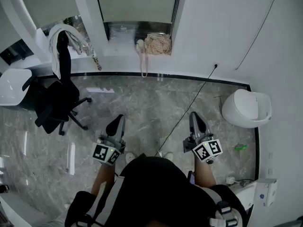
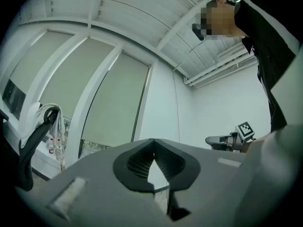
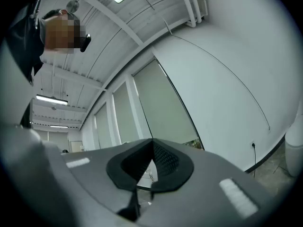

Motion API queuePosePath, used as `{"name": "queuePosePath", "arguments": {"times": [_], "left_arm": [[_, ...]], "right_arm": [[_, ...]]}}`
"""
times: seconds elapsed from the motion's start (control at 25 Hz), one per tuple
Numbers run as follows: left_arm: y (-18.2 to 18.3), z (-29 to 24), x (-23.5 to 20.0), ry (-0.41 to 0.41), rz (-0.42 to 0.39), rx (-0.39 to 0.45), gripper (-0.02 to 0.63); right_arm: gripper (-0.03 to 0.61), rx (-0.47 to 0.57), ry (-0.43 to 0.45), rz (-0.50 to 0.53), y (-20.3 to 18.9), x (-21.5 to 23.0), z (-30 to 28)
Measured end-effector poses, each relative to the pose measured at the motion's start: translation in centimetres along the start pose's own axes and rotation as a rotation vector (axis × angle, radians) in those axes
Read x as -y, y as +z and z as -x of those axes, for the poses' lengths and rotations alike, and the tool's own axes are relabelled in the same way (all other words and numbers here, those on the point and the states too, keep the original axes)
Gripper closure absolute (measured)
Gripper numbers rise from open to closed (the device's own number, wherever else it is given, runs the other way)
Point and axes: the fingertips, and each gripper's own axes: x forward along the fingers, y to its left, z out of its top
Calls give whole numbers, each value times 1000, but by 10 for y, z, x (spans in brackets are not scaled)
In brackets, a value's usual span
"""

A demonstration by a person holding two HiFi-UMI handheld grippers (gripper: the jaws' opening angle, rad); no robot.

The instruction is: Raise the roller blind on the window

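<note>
- Marble floor (image 1: 142, 103) runs from the person's feet to a white wall with windows. It's open ahead of both claws, apart from a thin black cable (image 1: 189, 108) crossing diagonally between them.
- Roller blind (image 1: 137, 4): dead ahead of both claws, across the floor and well apart from them. It is down almost fully. Only a low strip of glass shows between its bottom edge and the sill (image 1: 120, 50).
- Axis: the blind's bottom edge lies side to side, square to where the claws point. Its travel is vertical, so the work is up the window, not along it.
- Office chair (image 1: 59, 103) with a pale garment (image 1: 54, 46) over its back: ahead and left of the left claw, clear of the straight path.
- White bin (image 1: 246, 108): out to the right of the right claw.
- Woven bag (image 1: 158, 44): on the sill under the blind, ahead between the two claws.
- Left claw (image 1: 118, 119): clenched, nothing in it, aimed about level at the window.
- Right claw (image 1: 195, 119): also clenched and empty, about level.
- Nearness: the left claw lines up with the blind itself, while the right claw sits just outside its right frame. I can't make out a pull chain in any view. If it hangs on the right edge, the right claw looks like the shorter reach.
- My read: neither claw can reach yet, so step in first.
</note>
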Motion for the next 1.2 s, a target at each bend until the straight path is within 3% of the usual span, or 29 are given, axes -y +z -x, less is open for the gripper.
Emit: {"name": "queuePosePath", "arguments": {"times": [0.56, 0.96, 1.2], "left_arm": [[2, 2, 2, 8, -21, 3, 614], [2, 1, 7, 38, -17, -2, 614], [-4, -12, 19, 66, -8, -3, 614]], "right_arm": [[575, 30, 3, -60, 4, 9, 3], [574, 79, 63, -106, 21, 9, 12], [574, 59, 66, -54, 28, 34, 31]]}}
